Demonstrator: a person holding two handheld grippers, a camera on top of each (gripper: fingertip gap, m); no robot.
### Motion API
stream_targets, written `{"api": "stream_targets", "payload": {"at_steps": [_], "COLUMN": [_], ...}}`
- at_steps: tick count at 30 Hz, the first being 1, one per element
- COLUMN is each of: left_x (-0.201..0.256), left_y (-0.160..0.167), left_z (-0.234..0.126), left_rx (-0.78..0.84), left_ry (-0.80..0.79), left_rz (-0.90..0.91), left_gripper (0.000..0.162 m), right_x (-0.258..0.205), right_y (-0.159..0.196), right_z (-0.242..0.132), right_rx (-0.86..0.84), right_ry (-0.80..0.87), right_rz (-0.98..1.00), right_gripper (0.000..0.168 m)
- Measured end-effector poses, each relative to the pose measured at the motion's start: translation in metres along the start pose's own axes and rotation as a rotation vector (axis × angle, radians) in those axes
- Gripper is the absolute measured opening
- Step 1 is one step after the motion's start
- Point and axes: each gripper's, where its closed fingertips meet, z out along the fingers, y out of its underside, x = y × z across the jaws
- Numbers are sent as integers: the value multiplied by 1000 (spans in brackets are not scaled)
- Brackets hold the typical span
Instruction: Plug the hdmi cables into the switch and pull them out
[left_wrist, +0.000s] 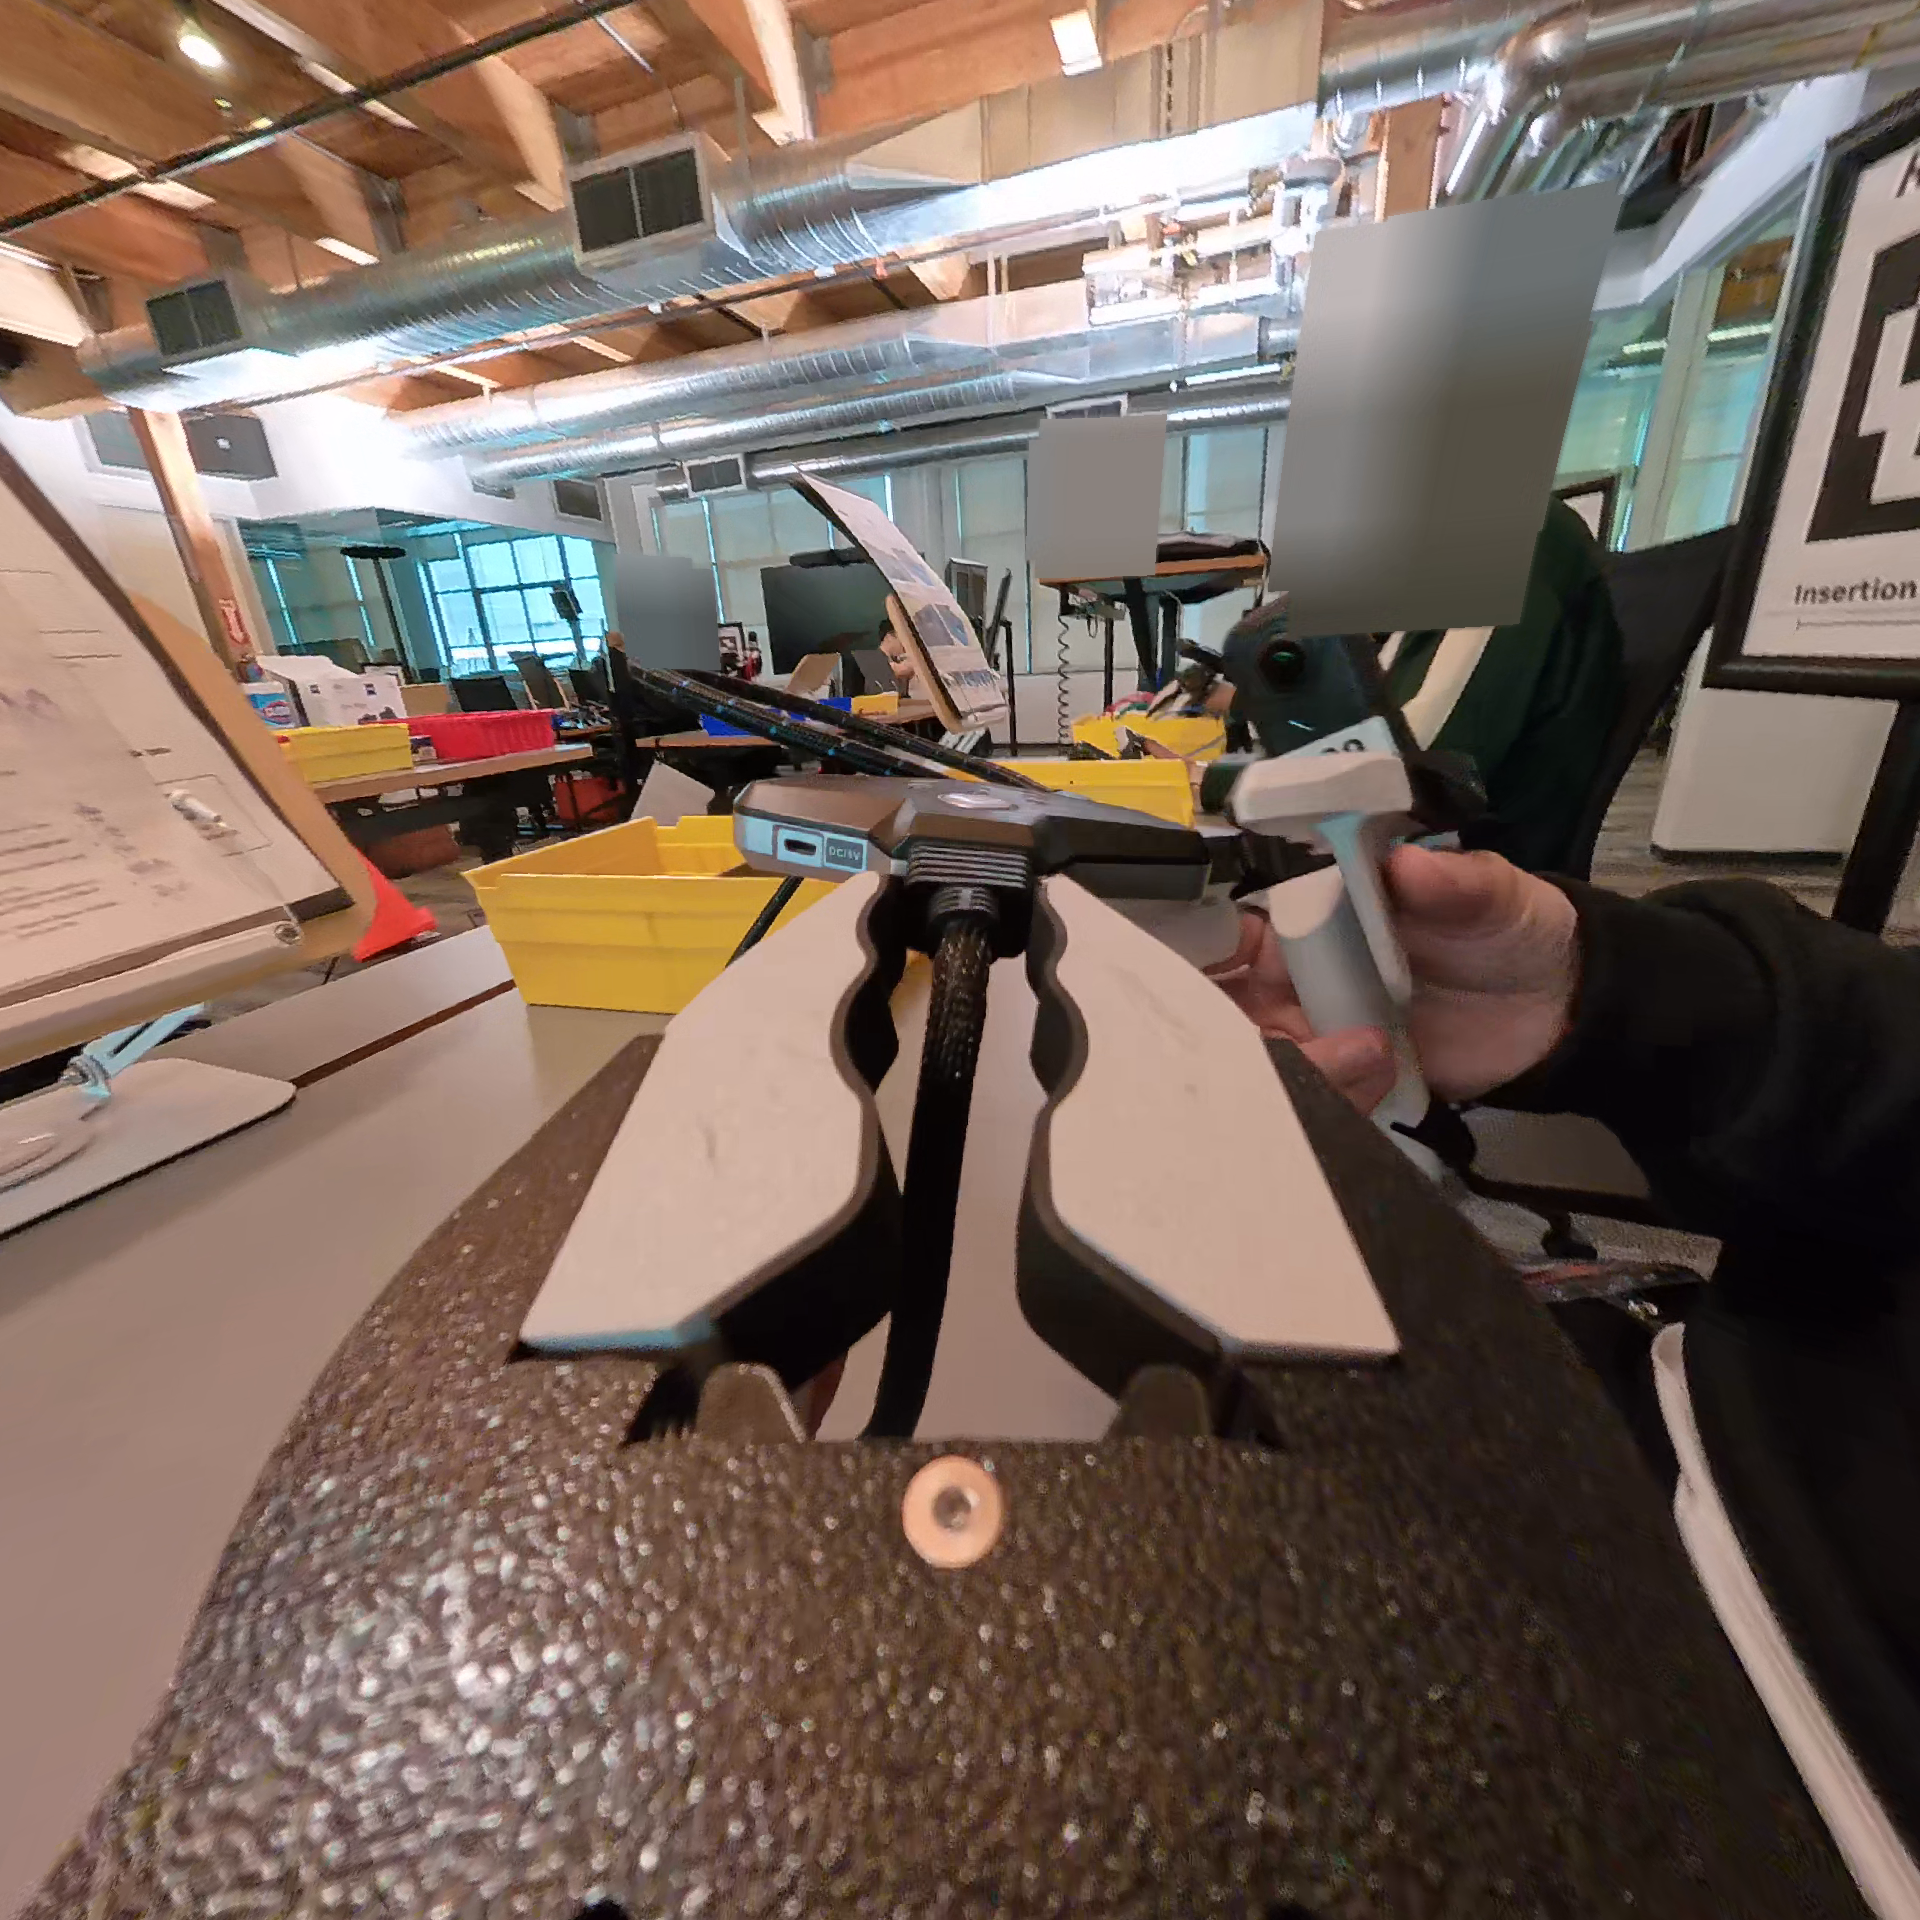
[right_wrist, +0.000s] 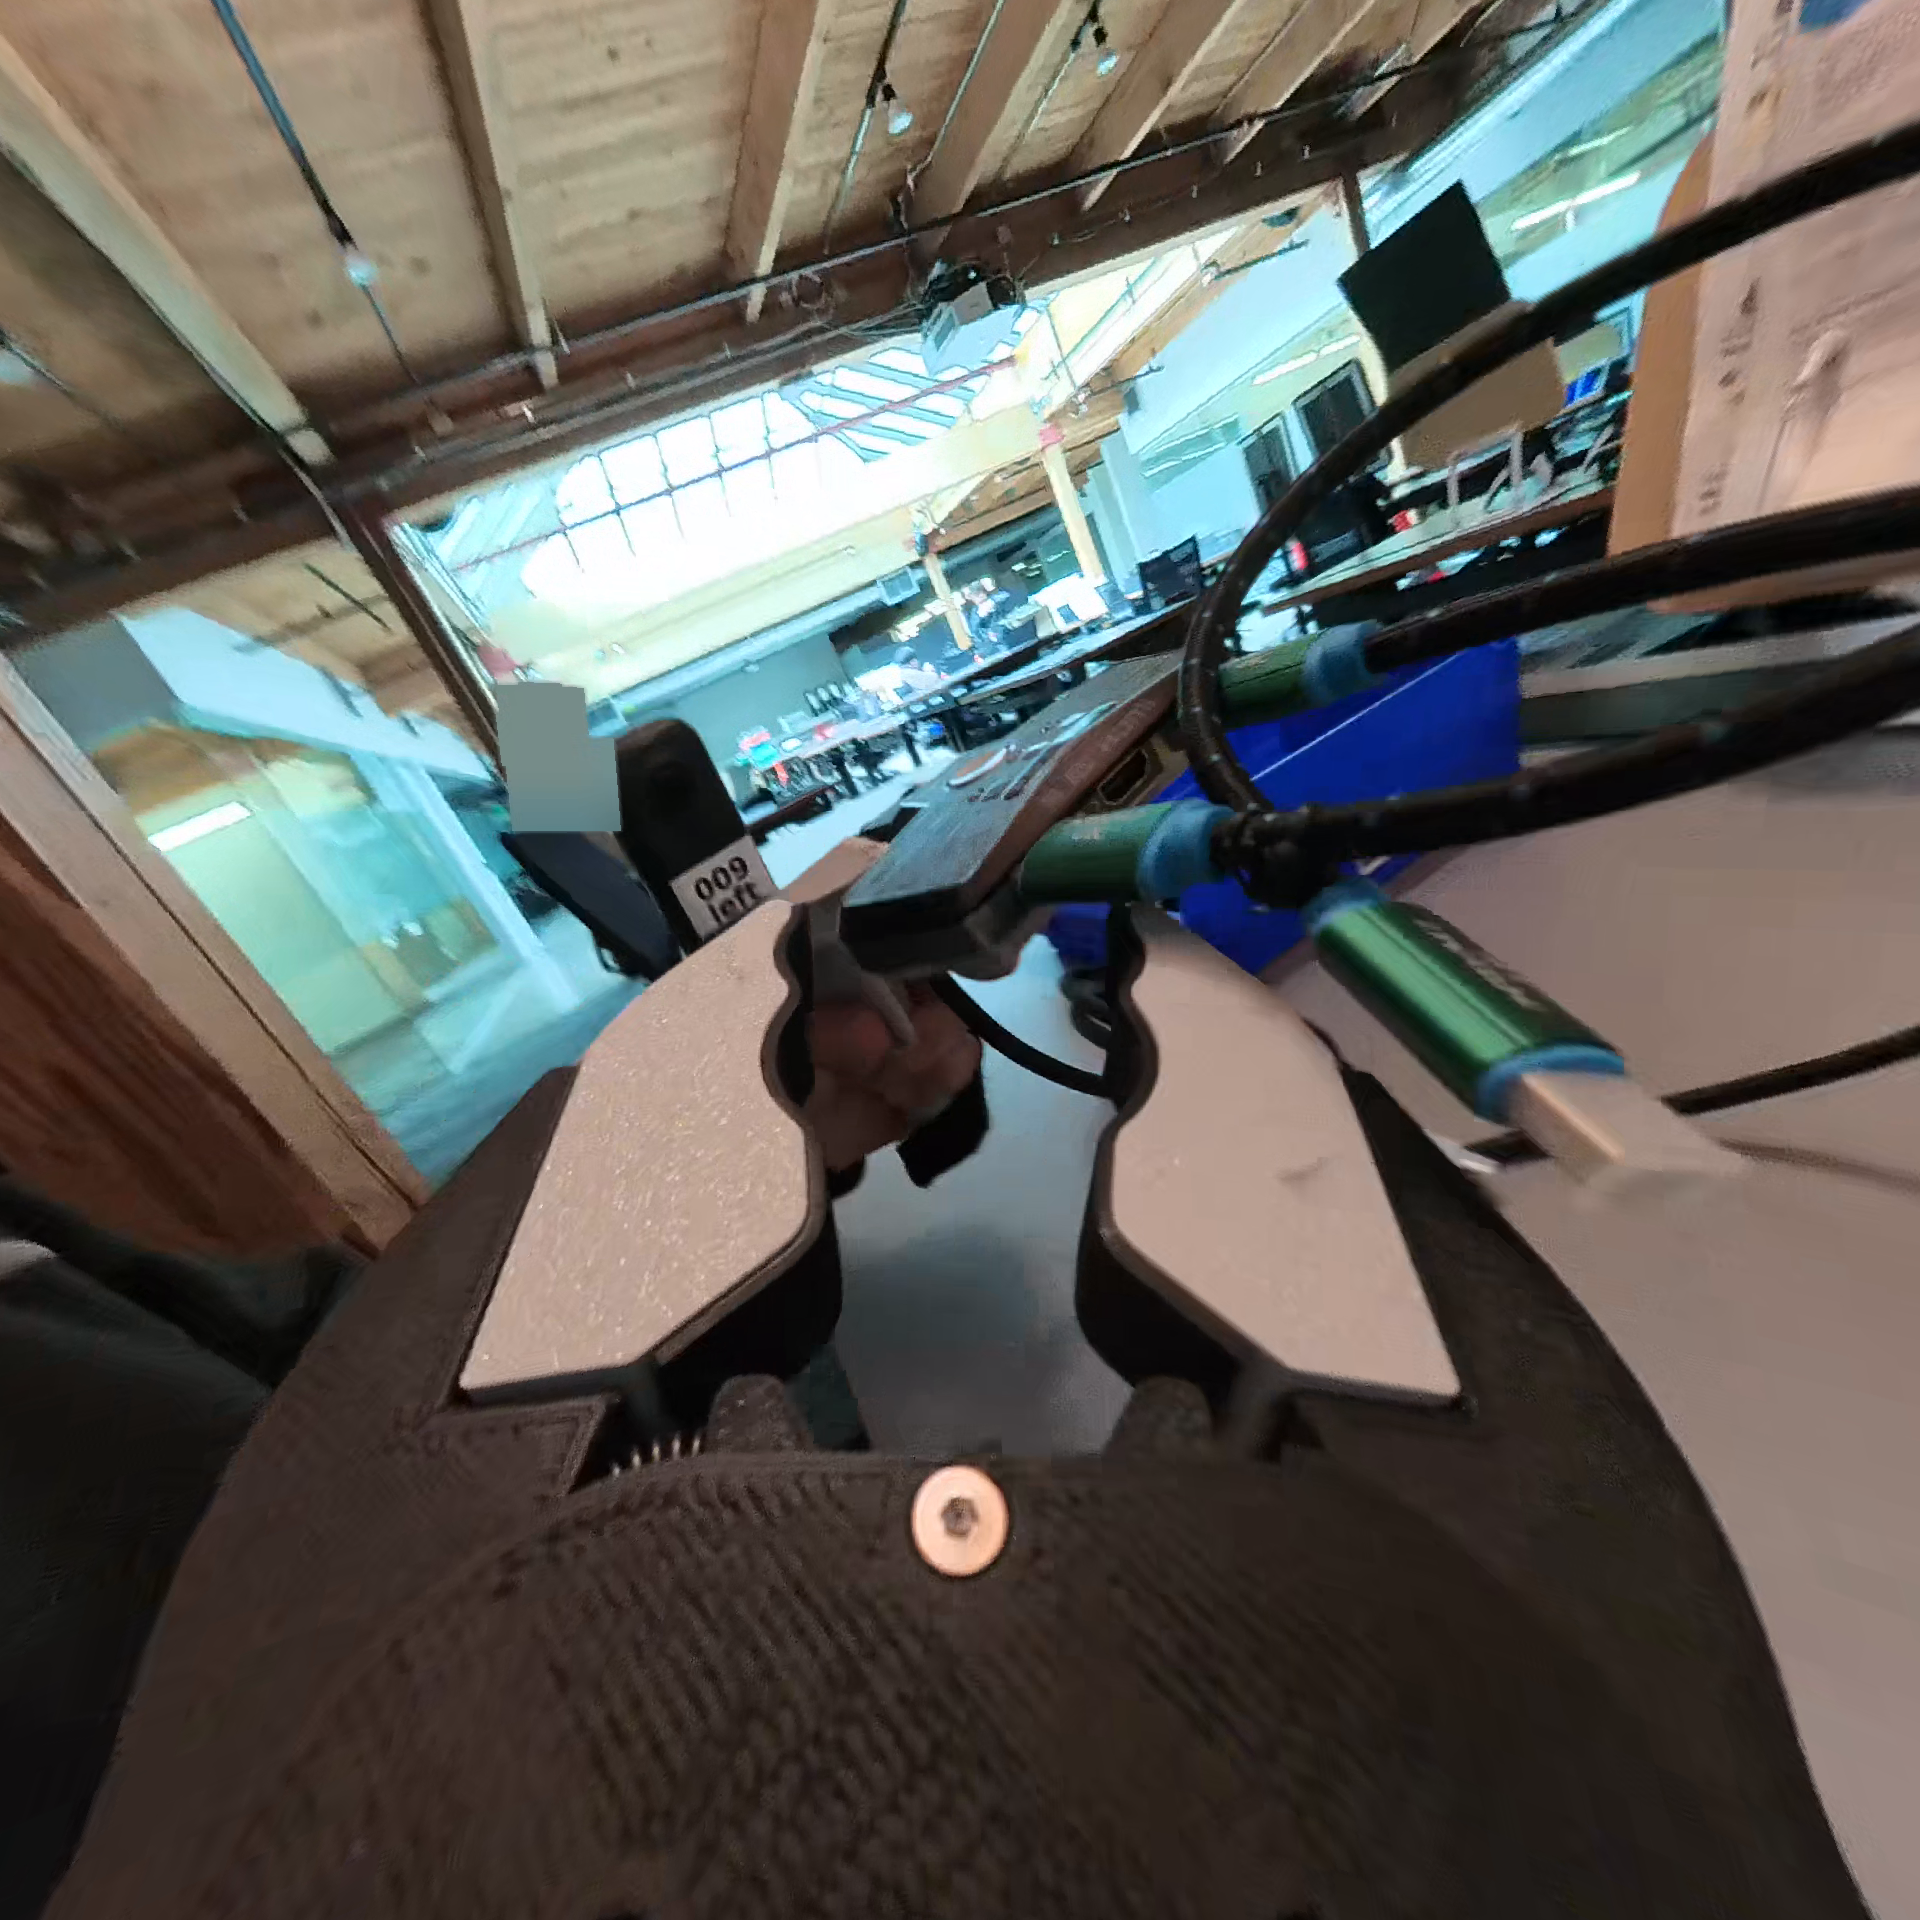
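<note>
Left gripper (left_wrist: 966, 914) jaws nearly closed, pinching the black braided cable (left_wrist: 951, 1029) just below the switch (left_wrist: 966, 821), centre frame; right gripper (right_wrist: 961, 935) jaws wide apart, fingertips flanking the switch's near end, contact unclear; loose green plug (right_wrist: 1455, 1003) at right, above the worktop (right_wrist: 1714, 935).

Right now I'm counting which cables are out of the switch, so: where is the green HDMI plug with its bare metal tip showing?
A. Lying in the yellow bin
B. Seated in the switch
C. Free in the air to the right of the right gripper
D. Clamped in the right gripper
C: in the right wrist view the green HDMI plug hangs unplugged beside the right gripper, away from the switch.
</note>
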Motion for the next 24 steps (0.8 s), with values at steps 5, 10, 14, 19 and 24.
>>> {"api": "stream_targets", "payload": {"at_steps": [5,10,14,19,24], "left_x": [-11,-9,3,11,5], "left_y": [-7,-12,-16,-5,-7], "left_z": [-12,-16,-13,-5,-9], "left_rx": [14,30,57,-15,-15], "left_ry": [-34,-7,68,86,51], "left_rz": [-7,-12,-6,43,57], "left_gripper": [23,23,23,23,23], "right_x": [3,-20,-19,7,-4], "right_y": [18,-25,-21,12,23], "right_z": [-20,-34,-23,-17,-28], "right_rx": [-340,-390,-600,-776,-652], "right_ry": [22,8,-66,-95,-24], "right_rz": [-238,-611,-792,-799,-567], "right_gripper": [69,57,56,32,47]}}
